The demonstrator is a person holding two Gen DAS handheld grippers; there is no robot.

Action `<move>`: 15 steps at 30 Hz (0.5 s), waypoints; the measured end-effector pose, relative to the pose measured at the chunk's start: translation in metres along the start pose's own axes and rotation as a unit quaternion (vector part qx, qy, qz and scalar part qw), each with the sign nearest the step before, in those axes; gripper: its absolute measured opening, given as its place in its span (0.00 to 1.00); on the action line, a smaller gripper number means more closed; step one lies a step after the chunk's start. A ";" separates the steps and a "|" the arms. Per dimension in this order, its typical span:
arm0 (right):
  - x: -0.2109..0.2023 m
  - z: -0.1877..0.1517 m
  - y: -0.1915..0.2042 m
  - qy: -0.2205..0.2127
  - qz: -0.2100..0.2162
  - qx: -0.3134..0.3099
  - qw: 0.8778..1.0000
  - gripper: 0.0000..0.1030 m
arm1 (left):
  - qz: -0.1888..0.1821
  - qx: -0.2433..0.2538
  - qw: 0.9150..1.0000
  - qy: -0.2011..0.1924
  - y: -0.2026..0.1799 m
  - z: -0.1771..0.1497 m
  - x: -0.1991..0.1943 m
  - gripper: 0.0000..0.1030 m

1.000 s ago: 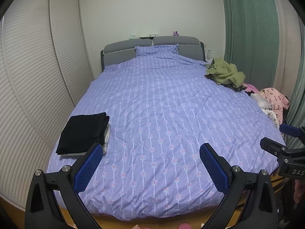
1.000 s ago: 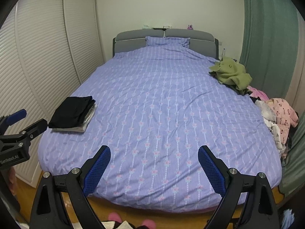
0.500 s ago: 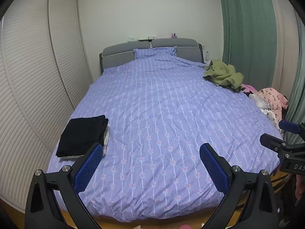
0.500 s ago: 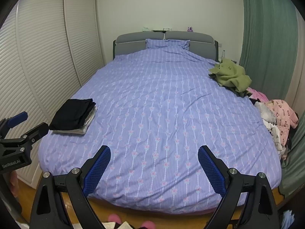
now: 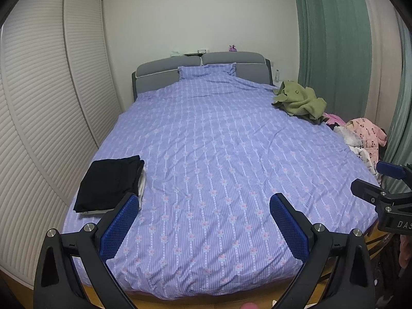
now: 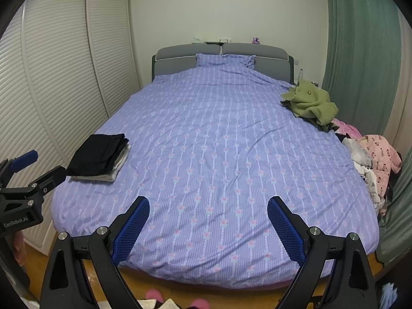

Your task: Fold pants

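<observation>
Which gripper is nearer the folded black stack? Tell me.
Left. The left gripper hangs at the bed's foot just short of the folded black stack; the right gripper is further right, clearly farther away.

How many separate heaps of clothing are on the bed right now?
3: a folded black stack near the left edge, an olive-green garment far right, a pink-and-white heap at the right edge. More may hang hidden there.

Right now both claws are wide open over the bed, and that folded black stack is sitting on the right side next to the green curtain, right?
Not quite. The folded black stack lies on the left side of the bed, near the slatted wardrobe doors, as the right wrist view shows. The green curtain is on the opposite side. The left claw and right claw are indeed wide open.
</observation>
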State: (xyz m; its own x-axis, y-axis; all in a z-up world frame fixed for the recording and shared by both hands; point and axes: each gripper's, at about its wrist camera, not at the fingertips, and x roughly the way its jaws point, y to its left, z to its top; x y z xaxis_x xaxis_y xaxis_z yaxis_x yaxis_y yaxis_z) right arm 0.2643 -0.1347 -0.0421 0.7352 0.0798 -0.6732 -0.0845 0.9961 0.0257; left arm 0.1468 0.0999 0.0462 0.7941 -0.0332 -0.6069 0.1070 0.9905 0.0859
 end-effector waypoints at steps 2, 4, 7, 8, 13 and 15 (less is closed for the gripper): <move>0.000 0.000 0.000 0.000 -0.001 0.000 1.000 0.91 | 0.003 0.002 1.000 0.001 -0.001 0.000 0.001 1.00; 0.000 0.000 0.000 0.000 -0.001 0.000 1.000 0.91 | 0.002 0.002 1.000 0.002 -0.001 0.000 0.001 1.00; 0.000 0.000 0.000 0.001 -0.001 0.000 1.000 0.91 | 0.000 0.002 1.000 0.002 -0.001 -0.001 0.001 1.00; 0.000 0.000 0.001 0.001 -0.002 0.000 1.000 0.91 | 0.003 0.002 1.000 0.001 -0.001 -0.001 0.001 1.00; 0.000 0.001 0.001 0.002 -0.002 0.001 1.000 0.91 | 0.004 0.001 1.000 -0.003 0.000 -0.001 0.002 1.00; 0.000 0.000 0.001 0.002 -0.002 0.000 1.000 0.91 | 0.003 0.001 1.000 -0.003 0.001 -0.001 0.002 1.00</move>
State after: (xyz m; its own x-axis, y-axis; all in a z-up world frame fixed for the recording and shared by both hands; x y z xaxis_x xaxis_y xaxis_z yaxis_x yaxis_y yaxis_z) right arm 0.2643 -0.1335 -0.0417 0.7331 0.0761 -0.6758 -0.0815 0.9964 0.0238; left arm 0.1479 0.1010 0.0441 0.7980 -0.0277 -0.6020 0.1027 0.9906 0.0906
